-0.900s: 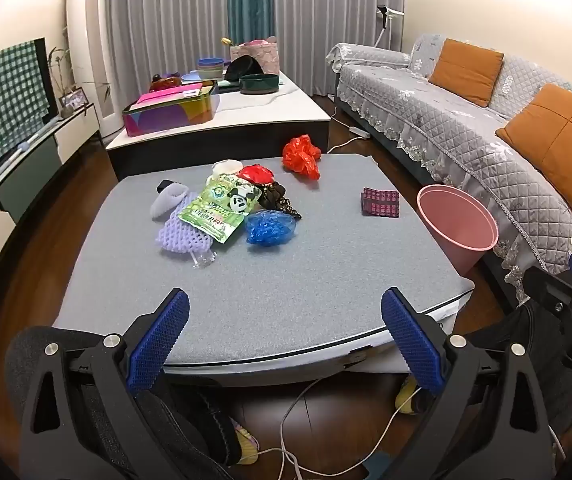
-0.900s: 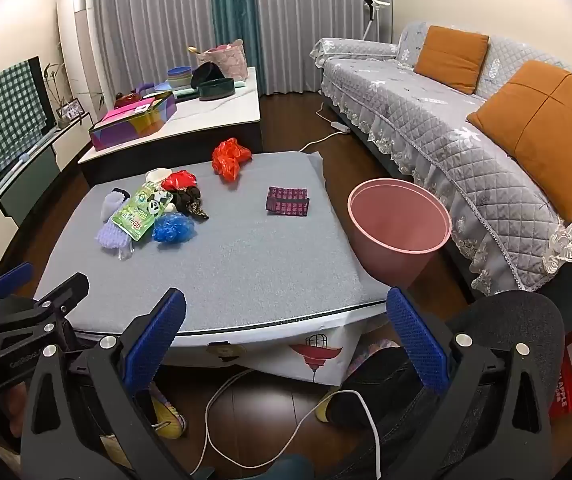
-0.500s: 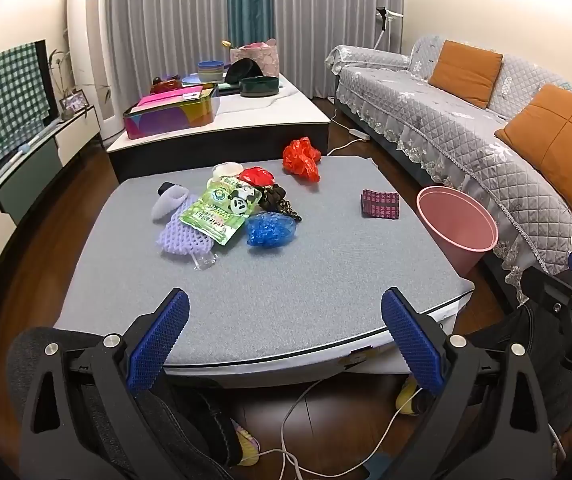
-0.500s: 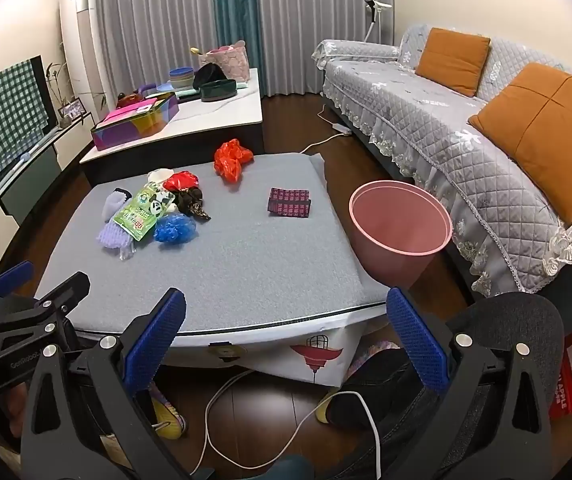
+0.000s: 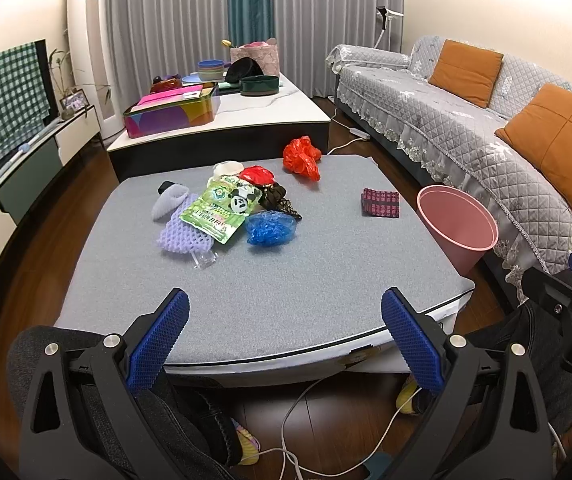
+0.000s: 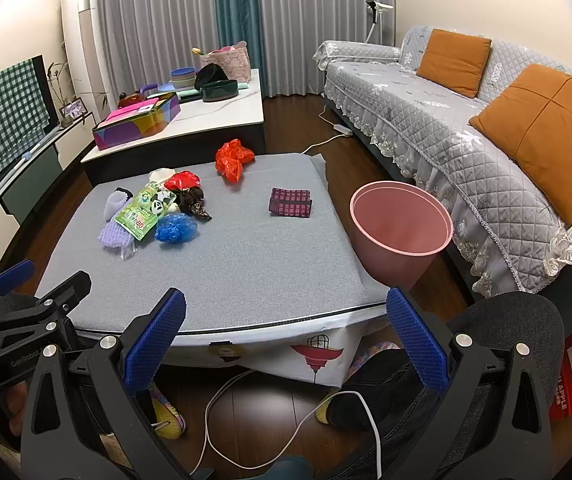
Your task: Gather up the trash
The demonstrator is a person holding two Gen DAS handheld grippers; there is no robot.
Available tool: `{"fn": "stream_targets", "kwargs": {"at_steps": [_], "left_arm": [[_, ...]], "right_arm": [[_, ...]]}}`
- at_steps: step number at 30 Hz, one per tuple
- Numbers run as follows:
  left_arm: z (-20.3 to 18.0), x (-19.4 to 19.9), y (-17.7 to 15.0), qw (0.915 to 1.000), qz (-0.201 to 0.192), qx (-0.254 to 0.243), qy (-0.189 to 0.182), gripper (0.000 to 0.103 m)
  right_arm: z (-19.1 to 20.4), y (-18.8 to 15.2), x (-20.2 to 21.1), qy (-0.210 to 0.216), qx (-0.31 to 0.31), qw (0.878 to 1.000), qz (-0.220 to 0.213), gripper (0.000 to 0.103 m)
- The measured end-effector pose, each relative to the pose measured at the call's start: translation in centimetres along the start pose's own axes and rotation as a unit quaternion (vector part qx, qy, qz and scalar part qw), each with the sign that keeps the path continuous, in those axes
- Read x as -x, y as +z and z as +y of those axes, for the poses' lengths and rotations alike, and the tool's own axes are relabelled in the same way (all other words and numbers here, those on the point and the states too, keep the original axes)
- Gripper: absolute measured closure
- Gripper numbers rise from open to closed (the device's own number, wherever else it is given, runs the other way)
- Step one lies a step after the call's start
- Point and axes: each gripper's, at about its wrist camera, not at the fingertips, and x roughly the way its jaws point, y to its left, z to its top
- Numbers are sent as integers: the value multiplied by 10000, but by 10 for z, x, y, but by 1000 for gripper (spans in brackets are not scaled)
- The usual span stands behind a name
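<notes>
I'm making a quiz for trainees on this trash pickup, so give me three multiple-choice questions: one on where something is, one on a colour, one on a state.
1. Where is the bin?
A. on the grey table
B. on the floor between table and sofa
C. on the sofa

2. What colour is the crumpled bag lying apart, at the table's far edge?
A. red
B. yellow
C. white

3. How is the right gripper?
A. shut on the bag
B. shut, empty
C. open, empty

Answers:
1 B, it stands by the table edge.
2 A, plainly red.
3 C, its fingers are spread with nothing between.
</notes>
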Motion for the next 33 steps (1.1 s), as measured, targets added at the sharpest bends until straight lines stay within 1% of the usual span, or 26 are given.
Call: {"fn": "stream_targets", "kwargs": {"at_steps": [15,33], "left_arm": [[1,6,1,10000,5,5,4,9],[2,4,-1,10000,-3,-12,13,9]], "right_arm": [[0,-2,-2,12,-11,10000,5,5],[0,-1,-1,25,1,10000,-16,5]]}}
